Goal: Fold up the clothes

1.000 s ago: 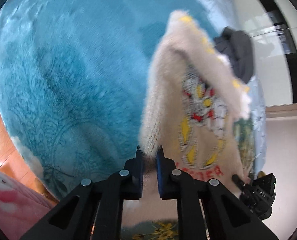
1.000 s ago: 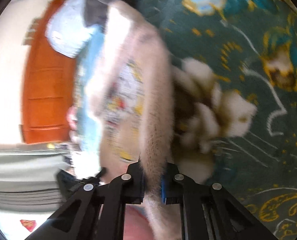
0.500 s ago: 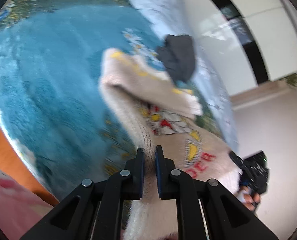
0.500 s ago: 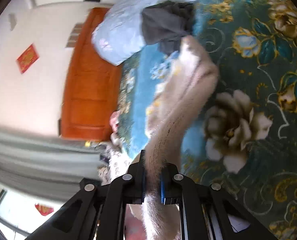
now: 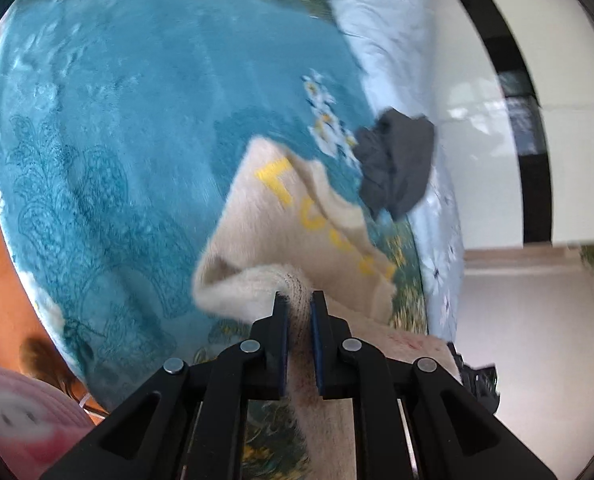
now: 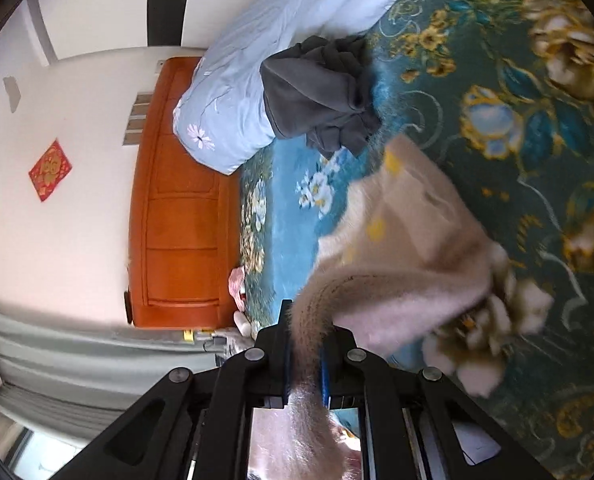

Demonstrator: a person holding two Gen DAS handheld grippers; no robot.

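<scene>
You are holding the beige sweater in both tongs; the left tongs are pinching its ribbed edge, jaws nearly closed on the knit; the right tongs are clamping another stretch of the same edge; the rest of the sweater is draping forward from the tongs onto the blue floral bedspread, its far end lying near a dark grey garment; that garment is resting against a pale blue pillow.
</scene>
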